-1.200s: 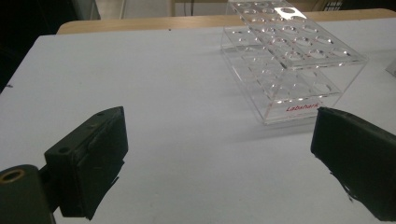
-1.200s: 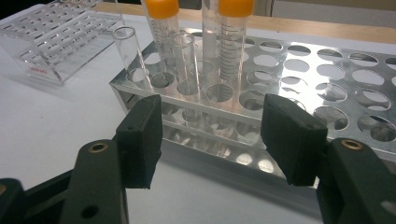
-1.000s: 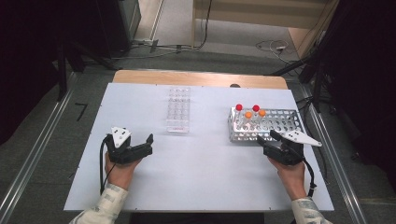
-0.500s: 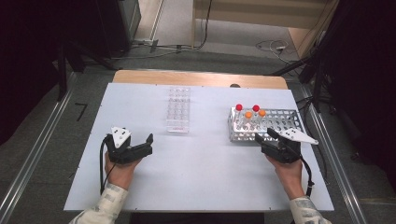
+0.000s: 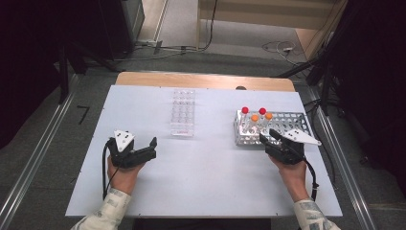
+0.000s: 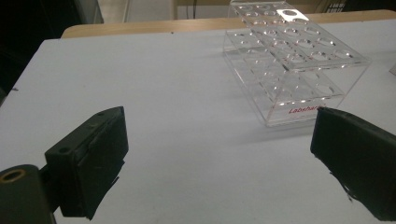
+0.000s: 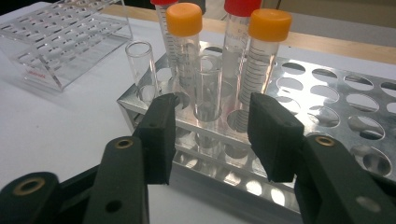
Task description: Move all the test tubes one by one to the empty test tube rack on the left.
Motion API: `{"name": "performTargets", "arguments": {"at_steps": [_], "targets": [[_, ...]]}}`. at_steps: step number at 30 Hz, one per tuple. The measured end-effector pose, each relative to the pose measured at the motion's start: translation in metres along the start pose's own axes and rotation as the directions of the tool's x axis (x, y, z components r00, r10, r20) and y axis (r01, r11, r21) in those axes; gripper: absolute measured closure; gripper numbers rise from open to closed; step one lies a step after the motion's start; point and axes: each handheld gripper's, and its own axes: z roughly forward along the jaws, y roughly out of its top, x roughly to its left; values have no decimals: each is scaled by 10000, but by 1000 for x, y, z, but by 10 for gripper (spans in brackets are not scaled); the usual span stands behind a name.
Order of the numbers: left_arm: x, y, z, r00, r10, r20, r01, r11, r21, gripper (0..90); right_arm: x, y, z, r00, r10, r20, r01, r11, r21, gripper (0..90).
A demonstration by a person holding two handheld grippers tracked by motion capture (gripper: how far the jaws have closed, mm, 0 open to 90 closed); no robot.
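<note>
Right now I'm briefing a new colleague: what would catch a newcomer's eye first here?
The red and orange capped tubes standing in the metal rack at the table's right, with the right claw just closing around an uncapped tube, pads not yet on it. Then the empty clear rack mid-table, and the left claw open beside it.

A metal rack (image 5: pixel 292 125) sits on the white table (image 5: pixel 210 187); its near-left corner is crowded with capped tubes (image 7: pixel 266 60) and an uncapped tube (image 7: pixel 208 88) — obstacles. Right of them the rack's holes stand free. Left of the rack lies bare tabletop up to a clear plastic rack (image 5: pixel 183 112).
</note>
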Motion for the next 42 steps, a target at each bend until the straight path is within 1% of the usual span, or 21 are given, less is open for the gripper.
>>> {"name": "performTargets", "arguments": {"at_steps": [5, 11, 16, 23, 26, 28, 31, 33, 35, 39, 41, 42], "targets": [[0, 0, 0, 10000, -1, -5, 1, 10000, 5, 43, 3, 2, 5, 9999, -110, 52, 110, 9999, -98, 573], [0, 0, 0, 10000, 0, -3, 0, 10000, 17, 42, 5, 2, 13, 9996, -244, 126, 246, 9996, -166, 617], [0, -1, 0, 10000, -10, 6, 10, 10000, 29, 43, 5, 3, 17, 9997, -135, 216, 138, 9998, -149, 678], [0, -1, 1, 10000, 3, 9, -3, 10000, 74, 43, 5, 3, 20, 9996, -121, 266, 124, 9998, -127, 680], [0, -1, 0, 10000, 7, 21, -8, 10000, 78, 43, 5, 3, 22, 9995, -101, 316, 105, 9999, -122, 718], [0, -1, 1, 10000, 10, 13, -10, 10000, 85, 43, 6, 3, 22, 9994, -108, 329, 113, 9998, -136, 723], [0, -1, 1, 10000, 16, 13, -16, 10000, 96, 43, 6, 4, 21, 9993, -115, 348, 121, 9998, -165, 724], [-1, -1, 1, 10000, 39, -6, -39, 9999, 103, 43, 5, 7, 18, 9992, -80, 381, 90, 9996, -278, 725], [-1, -1, 1, 10000, 67, 20, -67, 9999, 88, 43, 4, 10, 15, 9994, -30, 353, 42, 9994, -351, 726], [-2, -1, 1, 10000, 86, 39, -87, 9999, 97, 43, 5, 20, 4, 9994, -100, 345, 123, 9977, -660, 728], [-2, -1, 1, 9999, 121, 20, -121, 9999, 76, 43, 5, 25, -1, 9996, -74, 261, 96, 9965, -829, 729], [-2, -1, 1, 9999, 121, 20, -121, 9999, 76, 43, 5, 25, -1, 9996, -74, 261, 96, 9965, -829, 729]]}}
